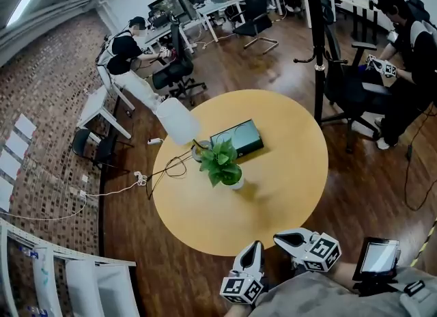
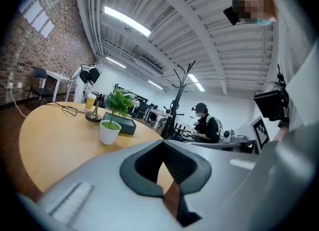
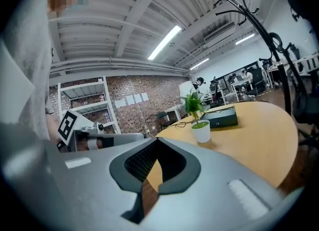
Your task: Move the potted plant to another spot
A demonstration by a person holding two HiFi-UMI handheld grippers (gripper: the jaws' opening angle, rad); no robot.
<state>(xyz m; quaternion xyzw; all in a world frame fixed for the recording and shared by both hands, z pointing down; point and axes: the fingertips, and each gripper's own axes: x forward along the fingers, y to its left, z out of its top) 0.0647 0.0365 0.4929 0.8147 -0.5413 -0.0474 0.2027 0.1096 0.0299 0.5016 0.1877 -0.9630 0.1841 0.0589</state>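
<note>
A small potted plant [image 1: 224, 165] with green leaves in a white pot stands near the middle of the round wooden table [image 1: 273, 199]. It also shows in the left gripper view as the potted plant [image 2: 110, 125] and in the right gripper view as the potted plant [image 3: 199, 123]. My left gripper [image 1: 255, 249] and right gripper [image 1: 281, 239] are side by side at the table's near edge, well short of the plant. Both are shut with nothing between the jaws, as the left gripper [image 2: 163, 143] and right gripper [image 3: 155, 141] show in their own views.
A dark flat box [image 1: 239, 138] lies just behind the plant, with a lamp base [image 1: 199, 150] and black cables [image 1: 174, 167] to its left. A coat stand [image 1: 315, 42] and chairs stand beyond the table. People sit at desks at the back and right.
</note>
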